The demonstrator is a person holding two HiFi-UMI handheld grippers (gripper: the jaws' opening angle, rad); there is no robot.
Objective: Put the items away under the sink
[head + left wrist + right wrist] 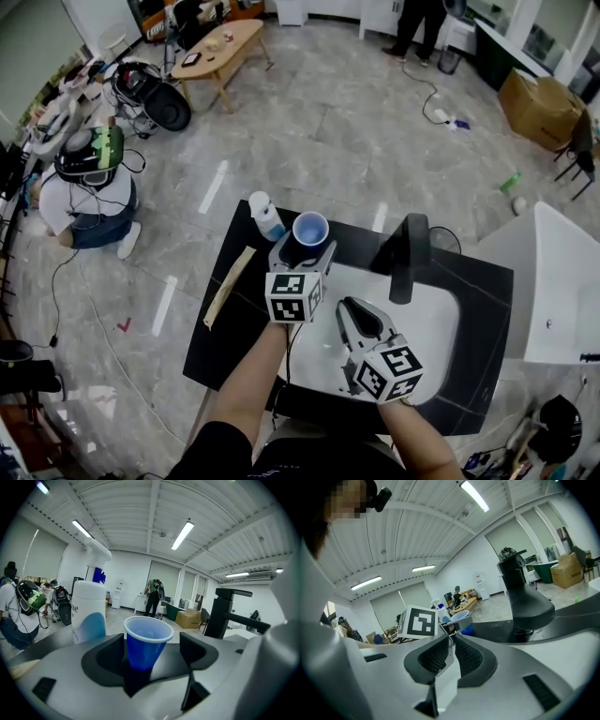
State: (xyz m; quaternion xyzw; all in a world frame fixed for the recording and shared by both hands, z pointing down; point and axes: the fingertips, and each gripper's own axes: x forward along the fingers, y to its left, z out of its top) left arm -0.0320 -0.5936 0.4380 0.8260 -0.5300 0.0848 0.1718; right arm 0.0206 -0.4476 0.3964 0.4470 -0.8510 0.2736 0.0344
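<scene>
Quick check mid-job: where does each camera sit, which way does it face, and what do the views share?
Head view: on the person's head, looking steeply down at the sink; both forearms, left gripper and right gripper show.
Left gripper view: on the left gripper, looking along its open jaws at the blue cup between them, spray bottle left, faucet right.
Right gripper view: on the right gripper, looking past its closed jaws at the faucet and the left gripper's marker cube.
Shared: blue cup and faucet appear in all three.
</scene>
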